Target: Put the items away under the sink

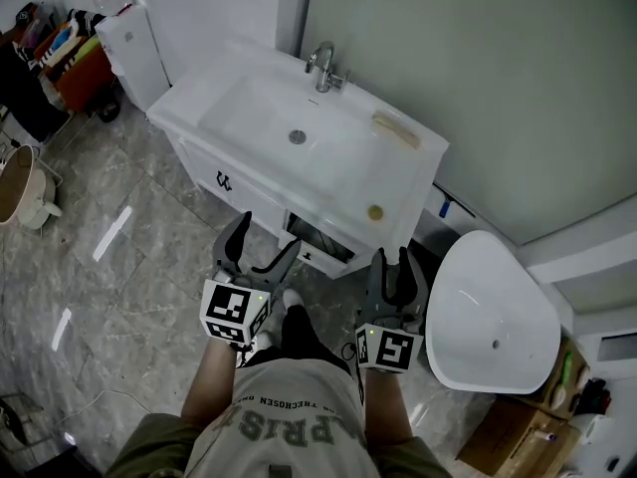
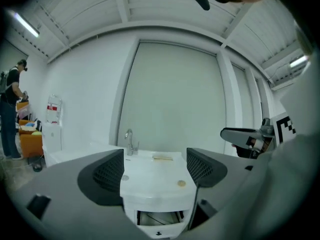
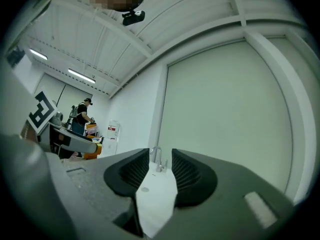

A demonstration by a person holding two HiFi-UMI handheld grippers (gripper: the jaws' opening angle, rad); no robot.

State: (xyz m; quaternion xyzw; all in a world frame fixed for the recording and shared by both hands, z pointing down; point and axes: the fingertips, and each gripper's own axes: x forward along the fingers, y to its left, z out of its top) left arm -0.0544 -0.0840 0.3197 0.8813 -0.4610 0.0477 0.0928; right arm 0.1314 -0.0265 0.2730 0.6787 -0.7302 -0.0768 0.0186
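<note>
While the person stands facing it, sink cabinet [image 1: 184,106]: white, with a faucet [image 1: 321,66] at the back edge of its top.
Head view, items: beige bar [image 1: 395,129] near the top's back right corner; small round disc [image 1: 375,212] at its front right corner.
Head view, compartment [image 1: 318,239]: open below the top's front edge, right of middle.
Head view, grippers: left gripper [image 1: 267,237] and right gripper [image 1: 391,259] side by side before the front edge, touching nothing.
Left gripper view, fingers [image 2: 105,171]: wide apart, nothing between them; bar, disc and open compartment show through the gap.
Left gripper view, background: a second person [image 2: 9,115] at the far left.
Right gripper view, fingers [image 3: 132,171]: a narrow gap, clamped on nothing; faucet beyond.
</note>
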